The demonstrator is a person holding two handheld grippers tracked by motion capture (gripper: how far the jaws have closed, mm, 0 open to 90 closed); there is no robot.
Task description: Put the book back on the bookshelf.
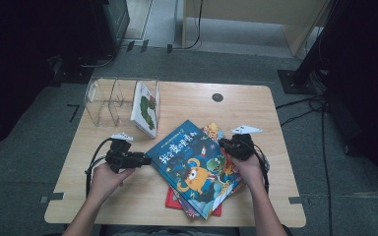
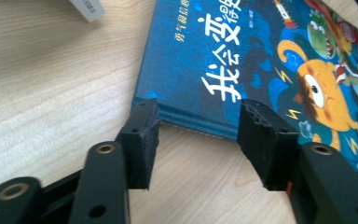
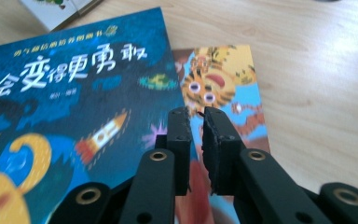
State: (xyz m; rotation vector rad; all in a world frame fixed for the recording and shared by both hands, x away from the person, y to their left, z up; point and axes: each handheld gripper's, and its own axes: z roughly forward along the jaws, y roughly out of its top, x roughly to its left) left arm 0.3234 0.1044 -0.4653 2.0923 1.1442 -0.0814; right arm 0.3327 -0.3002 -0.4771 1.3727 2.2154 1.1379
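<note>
A blue picture book (image 1: 192, 164) with an orange monster on its cover lies on top of a fanned stack in the middle of the wooden table (image 1: 128, 206). My left gripper (image 1: 147, 158) sits at the book's left edge. In the left gripper view its jaws (image 2: 198, 135) stand wide apart, with the blue book's (image 2: 205, 56) edge just beyond the tips and nothing between the pads. My right gripper (image 1: 224, 143) is over the book's upper right edge. In the right gripper view (image 3: 196, 116) only a narrow slit separates its pads, above the seam between the blue book (image 3: 74, 93) and a tiger book (image 3: 219, 84).
A clear plastic divider rack (image 1: 113, 101) stands at the table's back left, with a white book (image 1: 145, 108) leaning upright in its right slot. A red book (image 1: 174, 201) pokes out under the stack. A black round cap (image 1: 217, 97) sits in the tabletop at the far edge.
</note>
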